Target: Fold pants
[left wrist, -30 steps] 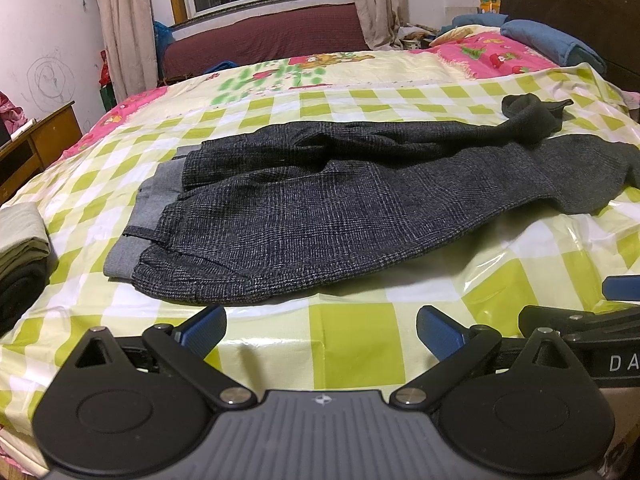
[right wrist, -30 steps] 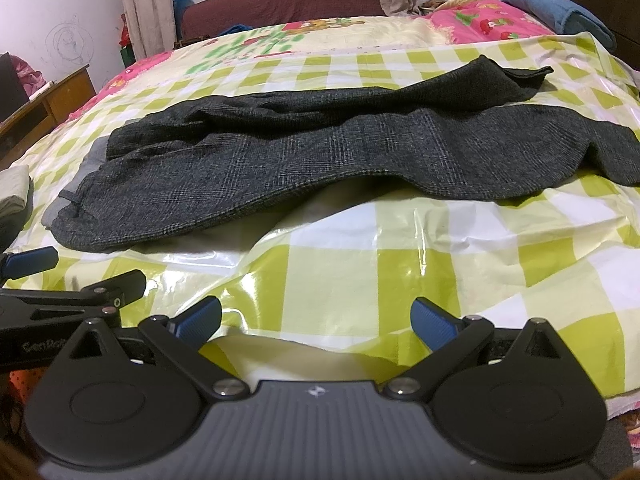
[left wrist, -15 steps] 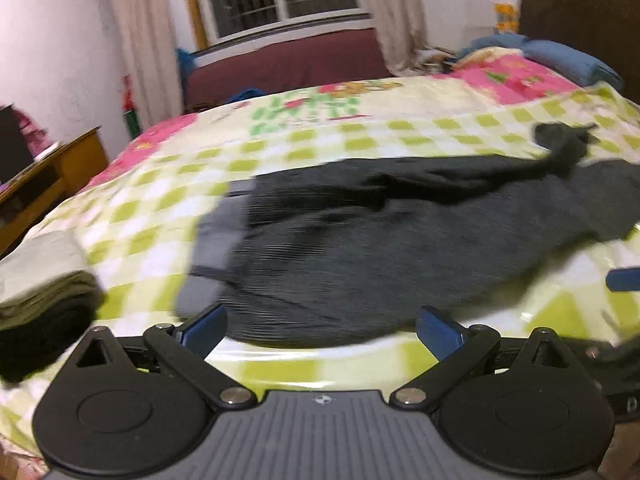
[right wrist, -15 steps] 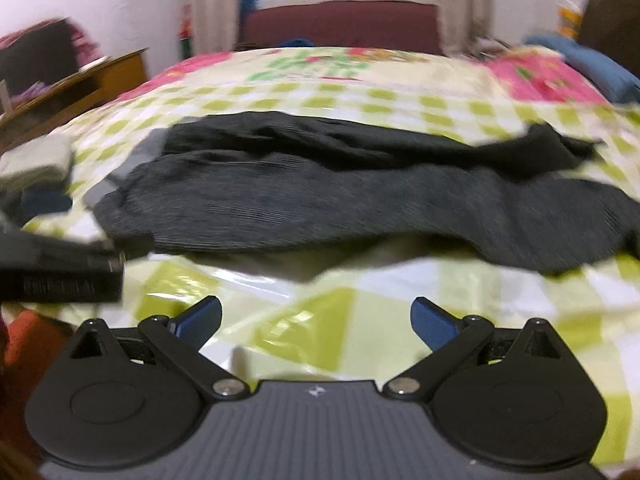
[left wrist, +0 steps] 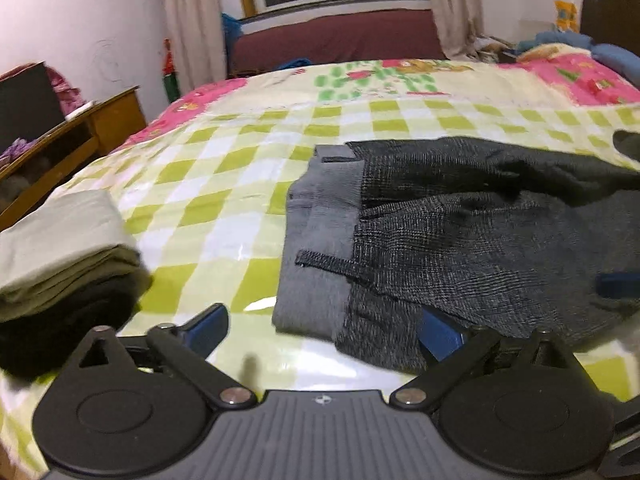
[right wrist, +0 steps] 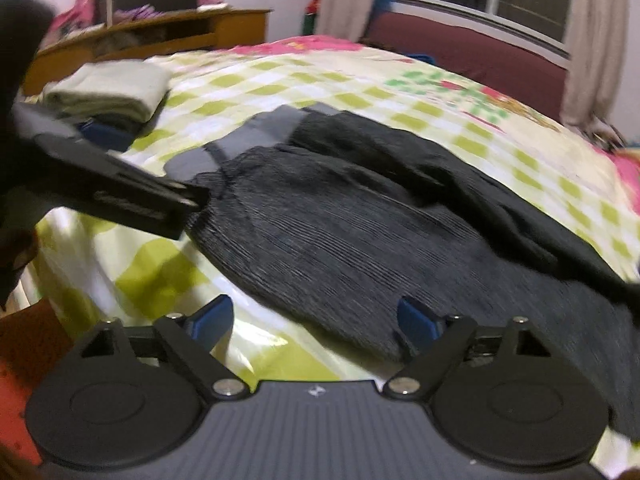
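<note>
Dark grey checked pants (left wrist: 460, 240) lie flat across the green-checked bed cover (left wrist: 224, 184), with the lighter grey waistband (left wrist: 320, 216) at their left end. My left gripper (left wrist: 324, 330) is open at the near waist corner; its right fingertip (left wrist: 440, 336) sits against the cloth's edge. In the right wrist view the pants (right wrist: 340, 240) fill the middle. My right gripper (right wrist: 314, 322) is open with its jaws closing, and the pants' near edge lies between the fingers without being pinched. The left gripper's dark body (right wrist: 120, 188) reaches in from the left.
A stack of folded clothes (left wrist: 60, 248), pale green on black, sits at the bed's left edge, also visible as the folded stack (right wrist: 112, 88). A wooden desk (left wrist: 80, 132) stands beyond it. A maroon couch (left wrist: 340, 40) is under the window. Pink bedding (left wrist: 580, 76) lies at the far right.
Both grippers have slid left along the bed to the waistband end and come up against the pants' near edge. The right gripper has rolled and its fingers stand closer together.
</note>
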Demonstrator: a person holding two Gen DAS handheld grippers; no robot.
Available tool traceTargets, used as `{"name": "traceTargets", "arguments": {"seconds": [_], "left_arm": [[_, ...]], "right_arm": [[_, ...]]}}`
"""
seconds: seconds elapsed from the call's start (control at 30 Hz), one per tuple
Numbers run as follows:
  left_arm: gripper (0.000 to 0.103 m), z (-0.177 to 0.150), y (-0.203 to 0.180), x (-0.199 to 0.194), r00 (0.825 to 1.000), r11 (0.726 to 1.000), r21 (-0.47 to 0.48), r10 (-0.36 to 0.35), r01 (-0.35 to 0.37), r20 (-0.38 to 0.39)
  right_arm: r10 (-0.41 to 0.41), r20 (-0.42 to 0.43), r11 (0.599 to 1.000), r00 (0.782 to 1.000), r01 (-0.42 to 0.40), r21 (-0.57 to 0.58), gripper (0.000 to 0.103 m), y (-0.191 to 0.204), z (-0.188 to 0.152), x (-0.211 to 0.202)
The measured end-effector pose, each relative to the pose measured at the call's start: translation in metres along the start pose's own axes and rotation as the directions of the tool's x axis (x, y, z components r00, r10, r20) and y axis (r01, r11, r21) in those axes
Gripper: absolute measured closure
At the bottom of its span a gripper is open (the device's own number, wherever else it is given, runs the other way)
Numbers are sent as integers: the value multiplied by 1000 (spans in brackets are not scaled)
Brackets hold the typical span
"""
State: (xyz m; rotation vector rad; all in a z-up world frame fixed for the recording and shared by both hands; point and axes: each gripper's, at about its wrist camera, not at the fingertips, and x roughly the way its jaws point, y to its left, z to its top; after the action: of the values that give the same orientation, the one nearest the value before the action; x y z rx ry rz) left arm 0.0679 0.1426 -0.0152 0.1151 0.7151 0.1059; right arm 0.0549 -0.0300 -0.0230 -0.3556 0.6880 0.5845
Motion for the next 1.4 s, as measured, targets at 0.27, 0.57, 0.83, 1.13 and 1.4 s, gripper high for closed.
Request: {"name": "traceTargets", "arguments": {"seconds": [0.27, 0.57, 0.83, 1.13, 1.4], "left_arm": [[29, 3, 10, 19, 995, 994, 54, -94, 96, -43], [42, 3, 31, 12, 990, 991, 32, -130, 132, -45], [41, -11, 80, -8, 997, 999, 41, 5, -2, -76], [37, -5, 68, -35, 996, 995, 64, 82, -81, -18], [37, 13, 3, -56, 999, 991, 133, -2, -5, 50]], "right_arm": [[115, -33, 993, 993, -115, 5, 54, -6, 13, 21], [159, -73, 987, 985, -161, -23, 80, 19, 26, 20], [310, -68, 949, 948, -312, -34, 78, 74, 41, 25], [263, -5, 949, 965, -258, 181, 67, 16, 33, -13], [-41, -53, 944, 998, 56, 325, 67, -64, -12, -48]]}}
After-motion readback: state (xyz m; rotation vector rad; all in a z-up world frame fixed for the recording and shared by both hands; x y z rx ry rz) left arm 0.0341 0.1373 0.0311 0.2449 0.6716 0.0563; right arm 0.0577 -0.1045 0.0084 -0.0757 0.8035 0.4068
